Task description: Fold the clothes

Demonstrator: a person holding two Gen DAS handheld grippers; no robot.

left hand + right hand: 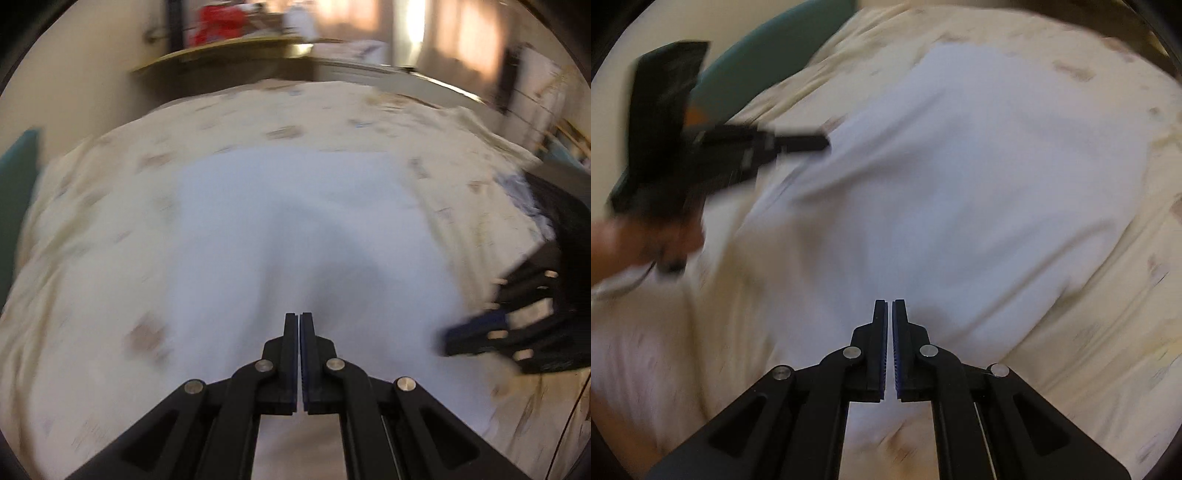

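Note:
A white garment (288,221) lies spread flat on a cream patterned bed cover (258,114); both views are smeared by motion. My left gripper (298,317) hovers over the garment's near edge, shut, with no cloth visible between its fingers. My right gripper (889,304) is shut in the same way above the garment (960,166), close to its near edge. In the left wrist view the right gripper (454,339) comes in from the right at the garment's side. In the right wrist view the left gripper (820,142) reaches the garment's left edge, held by a hand (613,243).
A teal panel (768,55) stands beside the bed. Behind the bed runs a shelf (229,55) carrying red items (221,22). A dark object (554,206) lies at the bed's right edge. The bed cover (1089,350) extends around the garment on all sides.

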